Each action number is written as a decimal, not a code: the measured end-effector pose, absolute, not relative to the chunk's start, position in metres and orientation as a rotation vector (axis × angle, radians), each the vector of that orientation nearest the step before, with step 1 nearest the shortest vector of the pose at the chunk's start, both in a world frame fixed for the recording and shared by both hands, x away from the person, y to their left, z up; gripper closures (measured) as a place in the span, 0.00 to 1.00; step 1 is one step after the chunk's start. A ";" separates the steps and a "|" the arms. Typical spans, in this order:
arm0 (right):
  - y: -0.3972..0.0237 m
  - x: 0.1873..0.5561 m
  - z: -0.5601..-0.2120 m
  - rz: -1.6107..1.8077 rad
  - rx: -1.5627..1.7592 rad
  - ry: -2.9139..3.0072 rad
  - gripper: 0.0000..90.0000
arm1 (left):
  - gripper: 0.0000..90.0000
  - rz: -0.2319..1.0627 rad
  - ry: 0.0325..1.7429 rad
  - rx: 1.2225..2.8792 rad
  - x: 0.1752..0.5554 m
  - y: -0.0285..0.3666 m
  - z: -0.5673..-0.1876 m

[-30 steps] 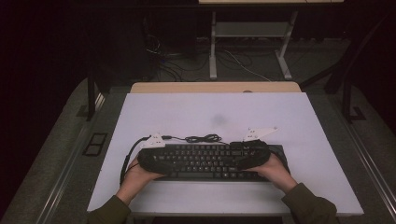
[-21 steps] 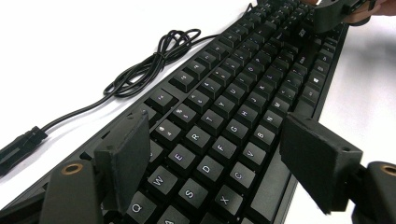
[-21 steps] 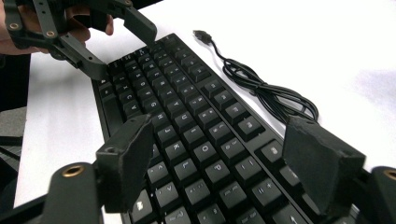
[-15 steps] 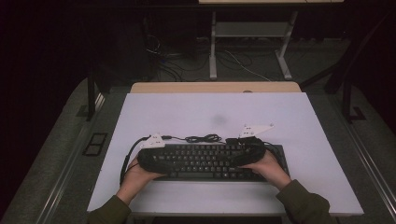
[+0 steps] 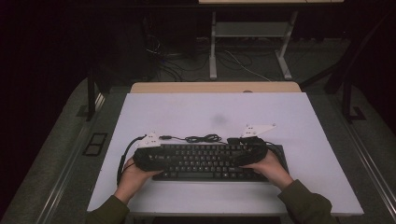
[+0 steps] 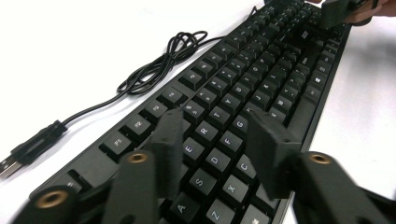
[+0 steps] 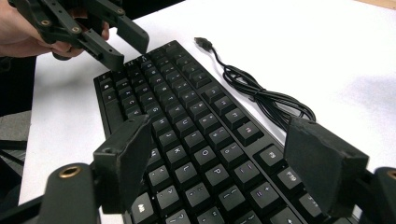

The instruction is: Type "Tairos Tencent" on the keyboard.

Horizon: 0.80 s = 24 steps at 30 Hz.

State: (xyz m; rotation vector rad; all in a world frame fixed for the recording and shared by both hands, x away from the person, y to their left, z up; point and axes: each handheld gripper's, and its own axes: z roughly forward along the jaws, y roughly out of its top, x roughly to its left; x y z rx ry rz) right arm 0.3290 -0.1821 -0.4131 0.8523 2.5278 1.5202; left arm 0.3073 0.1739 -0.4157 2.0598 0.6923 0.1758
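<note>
Jaws apart on both, right gripper (image 5: 250, 150) now further inward over keyboard (image 5: 205, 161)

One black keyboard (image 5: 210, 161) lies on the one white worktop (image 5: 215, 112), and one black cable (image 5: 198, 138) lies coiled just behind it, ending in a single plug (image 7: 201, 42). Two tongs hang over the keys, the left tongs (image 6: 217, 140) and the right tongs (image 7: 224, 163), each with two black jaws and each held by one hand, so two hands in all
</note>
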 end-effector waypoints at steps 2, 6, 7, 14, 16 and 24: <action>-0.183 0.329 -0.413 1.519 0.851 2.525 0.25 | 0.73 0.172 0.697 2.060 0.305 0.176 -0.416; -0.184 0.330 -0.413 1.511 0.844 2.522 0.25 | 0.88 0.176 0.709 2.081 0.304 0.181 -0.418; -0.184 0.331 -0.413 1.512 0.845 2.519 0.25 | 0.91 0.175 0.718 2.079 0.304 0.182 -0.419; -0.182 0.331 -0.414 1.512 0.846 2.524 0.25 | 0.99 0.177 0.727 2.118 0.304 0.184 -0.423; -0.182 0.331 -0.414 1.511 0.847 2.525 0.25 | 0.99 0.179 0.735 2.129 0.304 0.184 -0.425; -0.179 0.330 -0.415 1.509 0.845 2.534 0.25 | 0.99 0.177 0.753 2.143 0.307 0.186 -0.430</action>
